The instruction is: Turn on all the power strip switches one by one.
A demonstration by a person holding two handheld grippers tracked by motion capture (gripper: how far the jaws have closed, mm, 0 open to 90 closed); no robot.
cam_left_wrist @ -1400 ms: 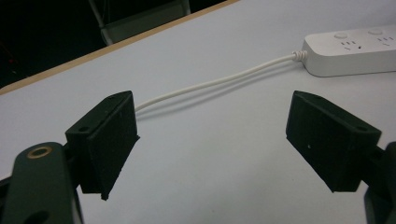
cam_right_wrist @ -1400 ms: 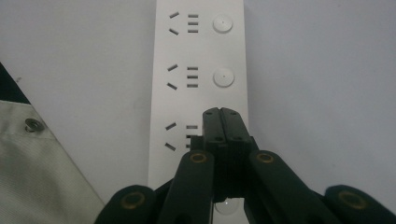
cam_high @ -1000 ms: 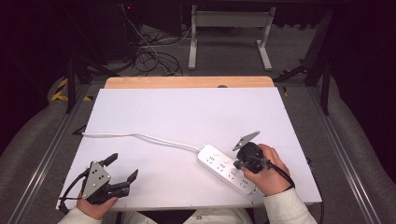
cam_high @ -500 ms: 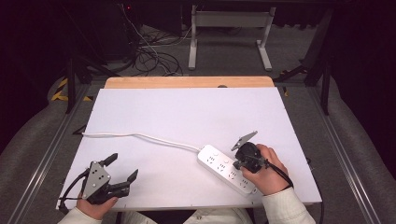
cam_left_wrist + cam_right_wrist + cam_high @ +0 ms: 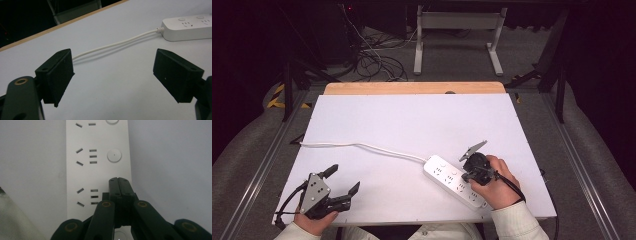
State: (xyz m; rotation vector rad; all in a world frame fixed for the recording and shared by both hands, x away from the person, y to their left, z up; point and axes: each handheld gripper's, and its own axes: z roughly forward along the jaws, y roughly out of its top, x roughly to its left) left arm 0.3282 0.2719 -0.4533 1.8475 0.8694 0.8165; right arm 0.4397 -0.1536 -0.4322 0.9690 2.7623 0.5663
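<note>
While over the power strip [image 5: 98, 165] — right hand-held gripper [image 5: 119, 180], jaws together.

white table [image 5: 412, 120], power strip [image 5: 452, 179], white cord [image 5: 362, 146]

power strip [image 5: 457, 179] on table [image 5: 412, 120], right-front | cord [image 5: 362, 146] trailing left

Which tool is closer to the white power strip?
Right. The right tool is directly over the power strip, jaws shut. The left tool sits open, well away near the table's front left corner.
</note>
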